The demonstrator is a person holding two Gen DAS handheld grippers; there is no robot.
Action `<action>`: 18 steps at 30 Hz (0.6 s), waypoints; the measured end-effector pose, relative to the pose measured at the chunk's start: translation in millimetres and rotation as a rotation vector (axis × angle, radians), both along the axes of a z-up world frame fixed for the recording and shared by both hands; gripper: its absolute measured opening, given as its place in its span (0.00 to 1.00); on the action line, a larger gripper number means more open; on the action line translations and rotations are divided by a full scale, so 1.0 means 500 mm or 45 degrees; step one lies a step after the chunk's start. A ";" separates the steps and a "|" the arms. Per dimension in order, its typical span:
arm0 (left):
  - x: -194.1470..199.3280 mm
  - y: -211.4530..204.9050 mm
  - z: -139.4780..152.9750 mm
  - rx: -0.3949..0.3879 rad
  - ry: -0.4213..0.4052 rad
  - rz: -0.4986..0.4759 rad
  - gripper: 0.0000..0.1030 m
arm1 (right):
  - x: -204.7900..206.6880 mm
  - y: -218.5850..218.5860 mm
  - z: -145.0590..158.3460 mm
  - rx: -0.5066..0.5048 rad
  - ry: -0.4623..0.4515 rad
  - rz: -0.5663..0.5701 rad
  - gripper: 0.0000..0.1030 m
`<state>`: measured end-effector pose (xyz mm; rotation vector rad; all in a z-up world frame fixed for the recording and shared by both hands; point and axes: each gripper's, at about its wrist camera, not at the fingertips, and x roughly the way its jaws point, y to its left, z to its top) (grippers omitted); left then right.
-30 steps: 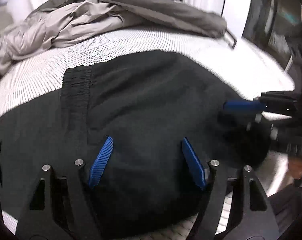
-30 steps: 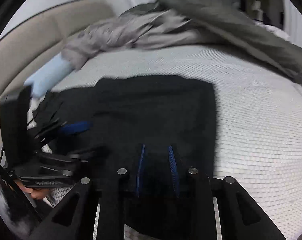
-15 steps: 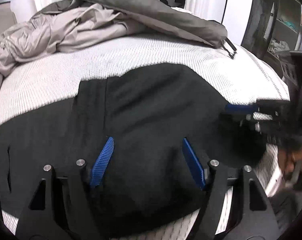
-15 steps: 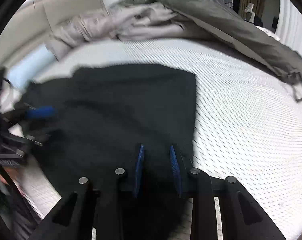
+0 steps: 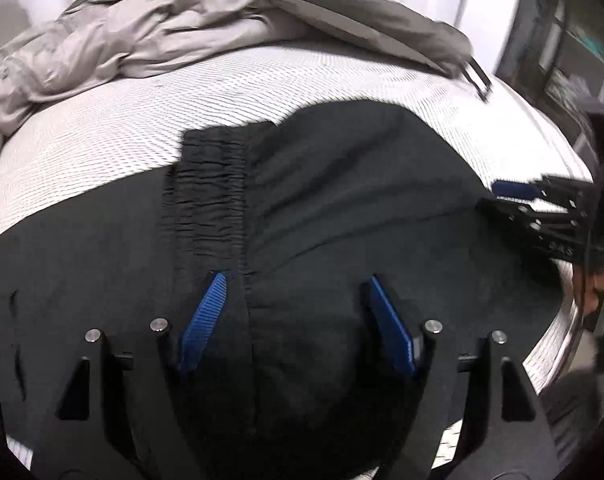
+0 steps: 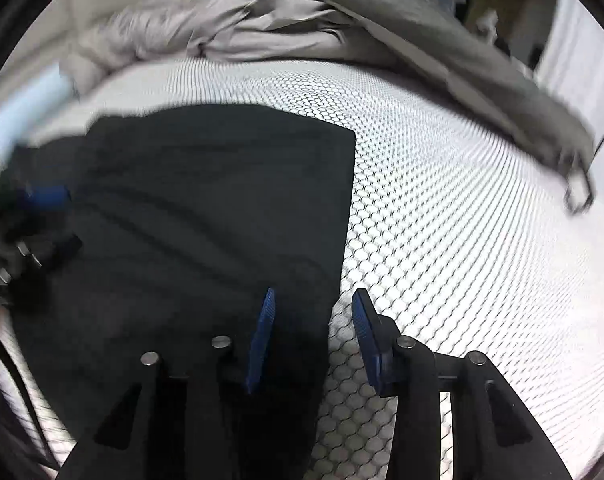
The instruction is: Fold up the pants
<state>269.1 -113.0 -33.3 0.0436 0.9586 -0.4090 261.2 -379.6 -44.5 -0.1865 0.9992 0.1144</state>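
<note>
Black pants (image 5: pixel 334 216) lie flat on the white mesh-textured bed (image 5: pixel 114 128), filling the centre and lower left of the left wrist view, elastic waistband (image 5: pixel 206 196) left of centre. Left gripper (image 5: pixel 298 320) hangs over the fabric at bottom centre, jaws wide apart and opening, pads clear of the cloth. Grey clothes (image 5: pixel 150 36) are heaped along the top. In the right wrist view, pants fill the left half, straight edge running down the middle. Right gripper (image 6: pixel 312 340) straddles that edge at bottom centre, jaws opening, left pad over fabric, right pad over bare bed, nothing pinched.
</note>
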 end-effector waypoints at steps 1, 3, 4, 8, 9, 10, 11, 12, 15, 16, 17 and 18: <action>-0.001 0.003 0.016 -0.004 -0.026 0.025 0.69 | -0.004 -0.002 0.014 0.022 -0.018 -0.002 0.39; 0.005 -0.004 0.048 -0.003 -0.102 0.054 0.69 | -0.006 0.005 0.045 0.056 -0.091 0.007 0.39; 0.012 -0.011 0.055 0.003 -0.114 0.059 0.69 | -0.008 0.019 0.054 0.083 -0.103 0.015 0.39; 0.072 -0.057 0.049 0.051 -0.074 0.020 0.69 | 0.020 0.048 0.056 0.224 -0.074 0.020 0.39; 0.085 -0.067 0.032 0.084 -0.049 0.017 0.69 | 0.033 0.050 0.043 0.240 -0.045 0.021 0.39; 0.098 -0.072 0.010 0.108 -0.015 0.016 0.69 | 0.041 0.060 0.030 0.241 -0.011 0.025 0.39; 0.105 -0.068 -0.016 0.116 0.008 0.010 0.69 | 0.073 0.080 0.009 0.237 0.037 0.038 0.39; 0.107 -0.059 -0.027 0.092 0.007 -0.005 0.69 | 0.089 0.095 -0.007 0.219 0.077 0.056 0.39; 0.105 -0.030 -0.027 0.013 0.019 -0.030 0.62 | 0.107 0.113 -0.033 0.034 0.074 0.094 0.35; 0.105 -0.019 -0.026 0.004 0.029 -0.014 0.62 | 0.107 0.106 -0.031 -0.022 0.059 0.075 0.35; 0.104 -0.007 -0.028 0.017 0.035 0.019 0.64 | 0.104 0.091 -0.029 -0.083 0.046 0.025 0.35; 0.107 0.002 -0.030 0.015 0.046 0.035 0.65 | 0.102 0.079 -0.027 -0.093 0.043 -0.004 0.35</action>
